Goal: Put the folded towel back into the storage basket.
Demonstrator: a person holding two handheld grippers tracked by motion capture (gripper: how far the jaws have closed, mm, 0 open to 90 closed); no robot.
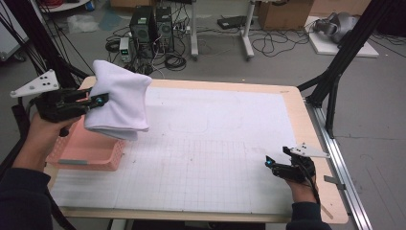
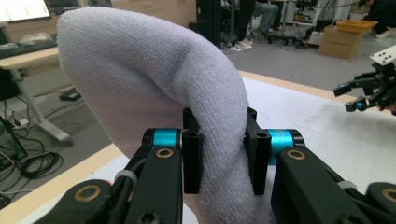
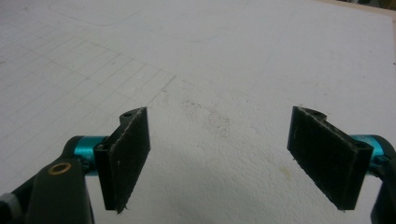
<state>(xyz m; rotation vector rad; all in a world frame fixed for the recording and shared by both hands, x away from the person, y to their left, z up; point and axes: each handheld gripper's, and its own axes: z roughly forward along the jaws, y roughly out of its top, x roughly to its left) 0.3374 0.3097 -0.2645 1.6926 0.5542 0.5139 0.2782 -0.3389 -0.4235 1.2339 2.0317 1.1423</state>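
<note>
A folded white towel (image 1: 117, 98) hangs in the air over the table's left side, above a pink basket (image 1: 88, 149). My left gripper (image 1: 98, 100) is shut on the towel's edge; in the left gripper view the terry cloth (image 2: 154, 84) bulges up between the two black pads (image 2: 192, 161). My right gripper (image 1: 277, 158) rests low near the table's front right, held by a hand. Its jaws stand wide open over the bare white sheet, with nothing between the pads (image 3: 128, 156).
A white gridded sheet (image 1: 206, 143) covers the wooden table. The pink basket sits at the left edge. Black frame posts (image 1: 342, 62) rise at the right; computers and cables (image 1: 153, 33) lie on the floor beyond the table.
</note>
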